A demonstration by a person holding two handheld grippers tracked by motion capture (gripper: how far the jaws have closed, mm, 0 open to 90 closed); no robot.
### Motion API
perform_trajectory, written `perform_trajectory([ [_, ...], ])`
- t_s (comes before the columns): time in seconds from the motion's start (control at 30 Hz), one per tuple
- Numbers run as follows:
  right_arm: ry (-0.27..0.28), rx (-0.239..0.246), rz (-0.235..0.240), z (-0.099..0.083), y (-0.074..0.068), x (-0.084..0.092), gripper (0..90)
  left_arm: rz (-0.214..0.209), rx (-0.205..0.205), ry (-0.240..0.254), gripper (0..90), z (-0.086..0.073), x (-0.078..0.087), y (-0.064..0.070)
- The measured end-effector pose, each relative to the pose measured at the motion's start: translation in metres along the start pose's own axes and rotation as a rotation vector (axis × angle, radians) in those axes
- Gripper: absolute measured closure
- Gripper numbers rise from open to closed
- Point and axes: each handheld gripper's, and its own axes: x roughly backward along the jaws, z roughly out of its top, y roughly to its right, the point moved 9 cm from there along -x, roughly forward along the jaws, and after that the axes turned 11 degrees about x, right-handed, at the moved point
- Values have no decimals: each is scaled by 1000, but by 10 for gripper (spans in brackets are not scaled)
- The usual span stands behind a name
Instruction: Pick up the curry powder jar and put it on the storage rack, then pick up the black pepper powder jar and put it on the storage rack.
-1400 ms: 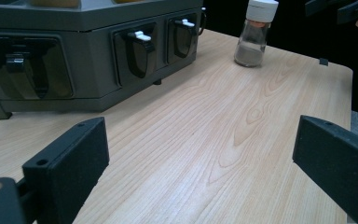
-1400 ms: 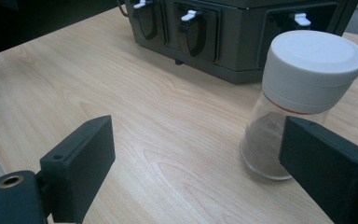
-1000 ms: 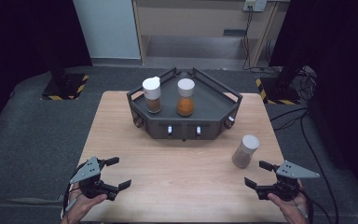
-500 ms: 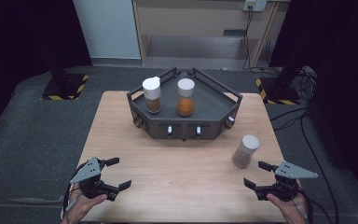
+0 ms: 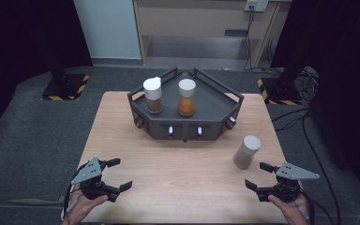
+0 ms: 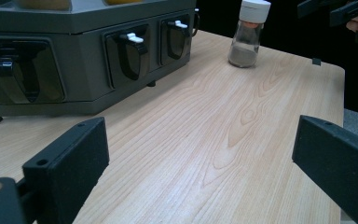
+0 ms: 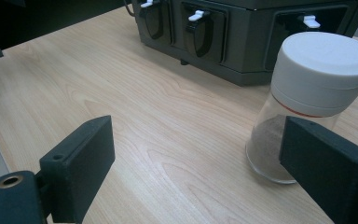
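A dark grey rack (image 5: pixel 215 101) stands at the back of the wooden table (image 5: pixel 178 159). On it are a white-capped jar of brown spice (image 5: pixel 153 96) and one of orange spice (image 5: pixel 186 98). A third jar (image 5: pixel 246 152) with grey-brown powder stands on the table to the right of the rack; it is also in the left gripper view (image 6: pixel 249 32) and the right gripper view (image 7: pixel 303 98). My left gripper (image 5: pixel 117 174) is open near the front left edge. My right gripper (image 5: pixel 259 175) is open just in front of that jar, not touching it; the right jaw hides part of the jar in its own view.
The rack's front (image 6: pixel 93 60) has recessed latches with white tabs (image 6: pixel 131 37). Grey carpet surrounds the table. A hand (image 5: pixel 82 206) holds each gripper at the near edge. Bare wood lies between the two grippers.
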Motion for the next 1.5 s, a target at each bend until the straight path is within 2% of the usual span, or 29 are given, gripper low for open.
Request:
perform_trajectory([
  [0.37,3,0,-10,1,0,1,100,0,-2,-2,22,0,0,0],
  [0.67,4,-35,1,4,4,2,56,2,-1,-4,22,0,-1,0],
  [0.73,6,-46,10,7,6,3,55,2,0,-5,22,0,0,0],
  [1.13,1,-20,-26,29,15,8,43,5,2,-4,22,0,0,0],
  [1.5,1,-33,-33,46,28,11,40,7,0,-7,22,0,0,0],
])
